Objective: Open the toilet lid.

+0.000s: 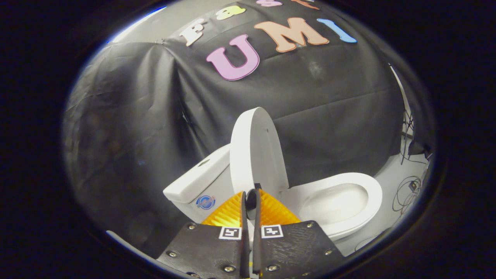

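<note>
Now white toilet lid (255, 151) upright; gripper (251, 197) jaws nearly closed at lid's edge.

A makeshift recording booth: black cloth wall (155, 116), lone white toilet (341, 201), loose cables (407, 190) on the floor.

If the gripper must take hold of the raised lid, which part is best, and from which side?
Probably the lid's thin free edge, approached from the bowl side: it stands upright, so only its rim fits between the near-closed fingers.
</note>
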